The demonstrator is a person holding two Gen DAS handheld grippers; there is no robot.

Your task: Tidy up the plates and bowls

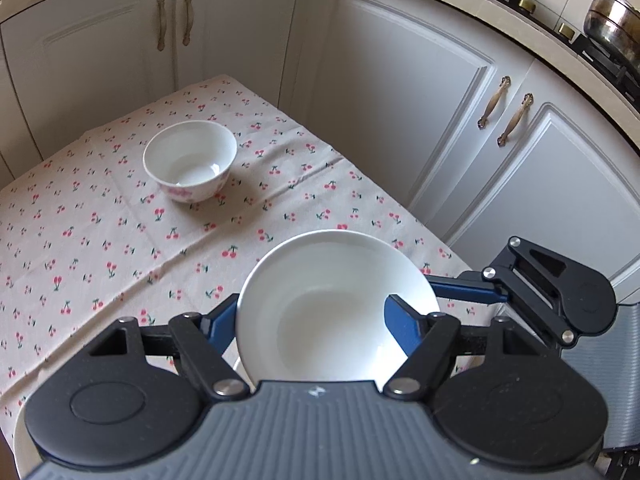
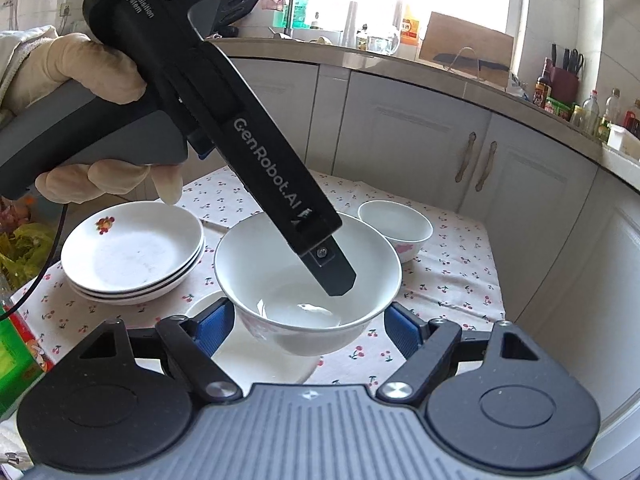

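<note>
A white bowl (image 2: 264, 264) with a faint pink pattern hangs just above a white plate (image 2: 248, 360). My right gripper (image 2: 310, 312) is shut on the bowl's lower body, one blue pad on each side. My left gripper (image 1: 310, 304) straddles the same bowl (image 1: 328, 320). Its right finger (image 1: 398, 328) reaches inside, and its left finger (image 1: 218, 328) sits outside the rim, so the jaws stand open around the wall. A second flowered bowl (image 1: 190, 160) stands alone farther back on the cherry tablecloth (image 1: 100, 240). At the left is a stack of shallow plates (image 2: 132, 252).
White cabinet doors (image 1: 400, 100) close off the table's far and right sides. A gloved hand (image 2: 72, 68) holds the left gripper's handle. A steel pot (image 1: 612, 20) sits on the stove at the upper right. A green box (image 2: 12, 344) lies at the table's left edge.
</note>
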